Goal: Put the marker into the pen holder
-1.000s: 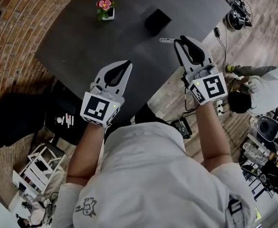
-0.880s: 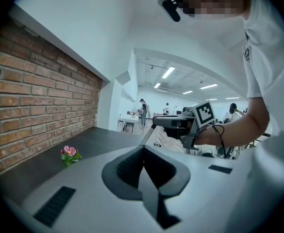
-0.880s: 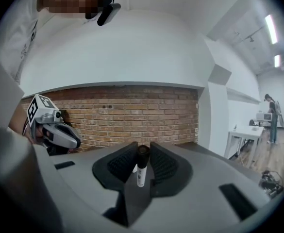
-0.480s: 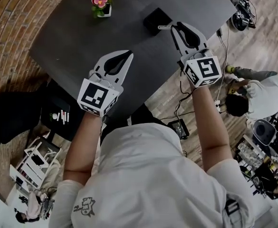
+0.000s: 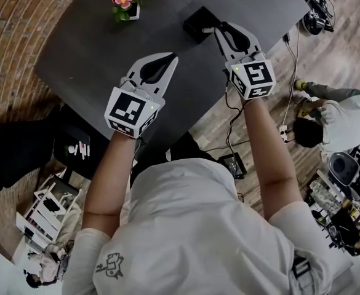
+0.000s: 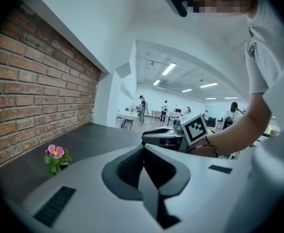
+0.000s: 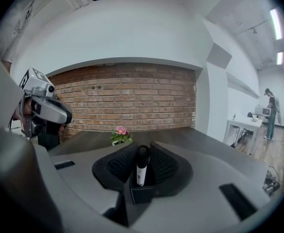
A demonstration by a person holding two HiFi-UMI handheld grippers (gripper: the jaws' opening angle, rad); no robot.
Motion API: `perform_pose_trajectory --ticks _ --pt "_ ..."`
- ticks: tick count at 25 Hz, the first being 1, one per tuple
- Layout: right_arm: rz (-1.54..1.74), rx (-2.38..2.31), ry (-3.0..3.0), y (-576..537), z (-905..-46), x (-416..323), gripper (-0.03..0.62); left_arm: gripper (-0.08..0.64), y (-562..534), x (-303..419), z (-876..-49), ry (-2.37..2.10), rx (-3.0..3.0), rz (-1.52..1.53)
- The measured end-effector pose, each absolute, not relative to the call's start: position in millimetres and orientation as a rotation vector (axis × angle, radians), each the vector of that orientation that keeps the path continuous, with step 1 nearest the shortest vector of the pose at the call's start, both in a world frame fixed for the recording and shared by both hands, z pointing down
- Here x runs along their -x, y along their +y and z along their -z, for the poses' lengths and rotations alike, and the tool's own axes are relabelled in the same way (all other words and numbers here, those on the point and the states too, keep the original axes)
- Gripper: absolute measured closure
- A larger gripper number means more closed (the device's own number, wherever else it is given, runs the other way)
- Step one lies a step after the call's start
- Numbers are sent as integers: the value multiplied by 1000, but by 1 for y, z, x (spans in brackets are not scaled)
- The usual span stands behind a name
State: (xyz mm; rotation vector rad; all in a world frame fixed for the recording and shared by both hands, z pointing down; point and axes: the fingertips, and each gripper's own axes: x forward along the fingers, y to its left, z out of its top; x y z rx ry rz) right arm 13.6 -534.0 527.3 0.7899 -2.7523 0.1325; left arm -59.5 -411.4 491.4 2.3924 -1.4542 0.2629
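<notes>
The marker point(image 7: 141, 171) looks light, stiff and smooth; we judge mid-body the best hold. The right tool point(image 7: 142, 148), half closed, clamps it upright right at the pen holder point(image 5: 199, 22) on the desk point(image 5: 106, 54). The left tool point(image 6: 142, 148) is closed, empty.

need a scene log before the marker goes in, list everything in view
table: 1, dark grey, centre, in front of the person
pen holder: 1, black, far side of the table, just by the right gripper's tips
marker: 1, white body with black cap, upright in the right gripper
flower pot: 1, pink flower in a white pot, far left of the table
seated person: 1, pale top, on the floor right of the table
bag: 1, black, on the floor at left
left gripper: 1, white and black, over the table, fingers together, empty
right gripper: 1, white and black, fingers shut on the marker
</notes>
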Motion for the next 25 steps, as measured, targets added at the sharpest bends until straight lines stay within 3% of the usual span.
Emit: perform_pose_trajectory --ticks 14,19,25 --pt "-182 -787 -2660 -531 -574 -5 503 549 -424 64 -503 -1479 -2357 -274" --pt "-209 -781 -2650 -523 -578 -5 443 549 -416 69 -503 -1480 -2346 -268" --pt "-208 -790 -2654 -506 -569 -10 443 549 -401 73 -498 -1482 -2353 -271"
